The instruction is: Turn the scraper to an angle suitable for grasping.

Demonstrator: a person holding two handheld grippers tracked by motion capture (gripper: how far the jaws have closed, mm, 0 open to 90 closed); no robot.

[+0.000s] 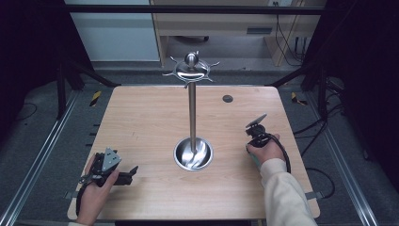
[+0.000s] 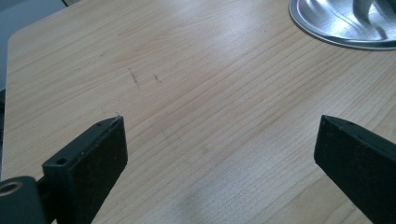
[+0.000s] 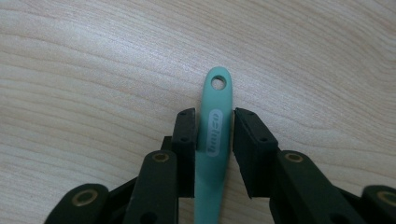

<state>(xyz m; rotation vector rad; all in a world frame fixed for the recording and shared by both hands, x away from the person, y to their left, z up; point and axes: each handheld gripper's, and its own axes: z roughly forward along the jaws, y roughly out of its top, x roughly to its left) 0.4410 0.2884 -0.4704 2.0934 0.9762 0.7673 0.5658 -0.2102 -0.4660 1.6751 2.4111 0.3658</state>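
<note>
A pale green utensil handle (image 3: 214,140) with a hanging hole at its end lies on the wooden table (image 3: 93,70). My right gripper (image 3: 215,116) points down at it, its black pads (image 3: 186,140) pressed on both sides of the handle. A person's right hand (image 1: 266,149) holds this gripper at the table's right side. A metal stand with a dish base (image 1: 193,154), a tall pole and a hooked top (image 1: 190,70) rises in the middle. At the front left corner my left gripper (image 1: 131,174) (image 2: 219,140) rests low, open, nothing between its jaws, facing the dish base (image 2: 341,23).
A small dark round grommet (image 1: 227,99) sits in the tabletop at the back right. Bare wood (image 1: 141,122) stretches between the left gripper and the stand. Black frame bars and cables surround the table on the floor.
</note>
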